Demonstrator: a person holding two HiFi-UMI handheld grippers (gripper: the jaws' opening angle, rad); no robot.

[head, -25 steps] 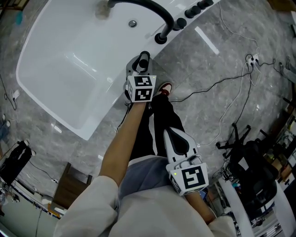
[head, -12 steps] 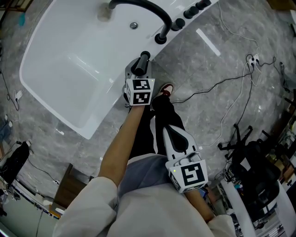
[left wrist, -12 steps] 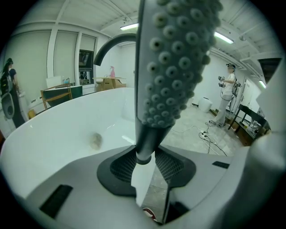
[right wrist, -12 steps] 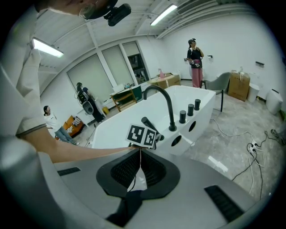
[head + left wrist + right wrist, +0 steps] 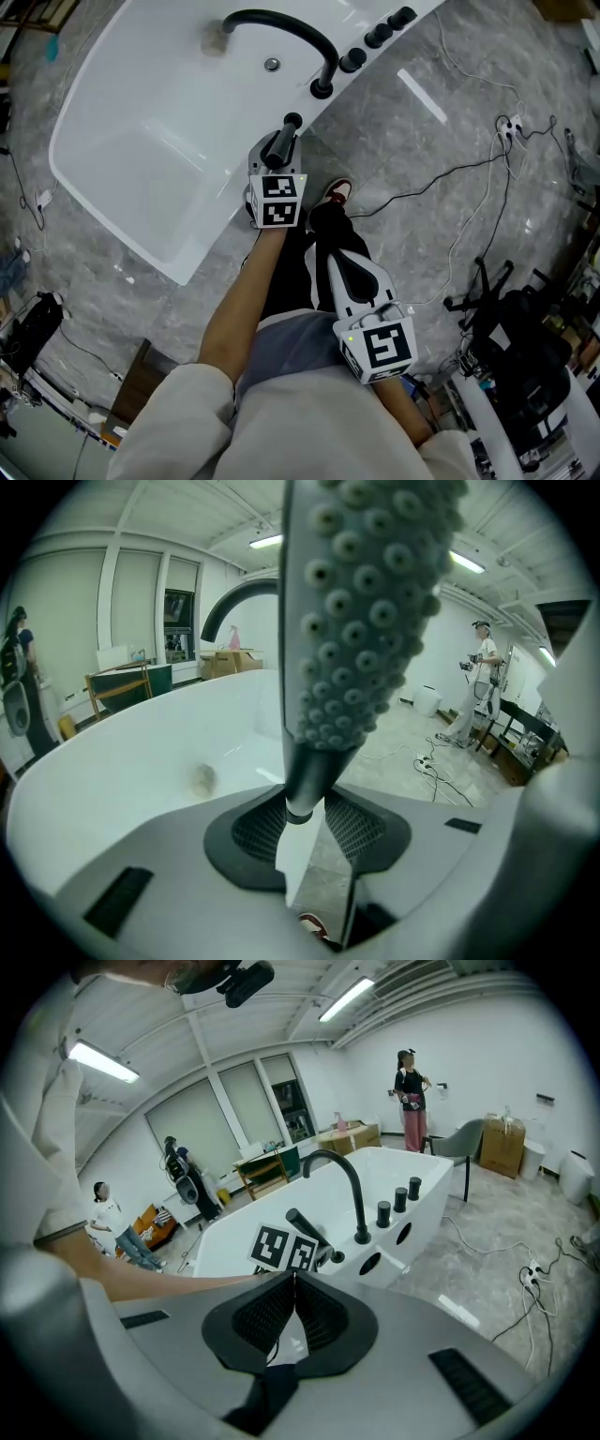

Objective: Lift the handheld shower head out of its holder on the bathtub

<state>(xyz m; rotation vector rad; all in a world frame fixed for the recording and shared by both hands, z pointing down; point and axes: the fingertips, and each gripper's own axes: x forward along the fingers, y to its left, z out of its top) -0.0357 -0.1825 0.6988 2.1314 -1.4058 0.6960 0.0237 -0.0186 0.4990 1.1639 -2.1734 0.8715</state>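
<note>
While the right gripper (image 5: 292, 1279) idles with empty jaws together, the left gripper (image 5: 305, 810) clamps the dark-necked, nozzle-studded shower head (image 5: 367, 611).

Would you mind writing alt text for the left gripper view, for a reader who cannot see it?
The left gripper is shut on the dark handle of a handheld shower head, whose grey nozzle-studded face fills the upper centre of the picture. Behind it lies a white bathtub with a black arched faucet, in a bright room.
</note>
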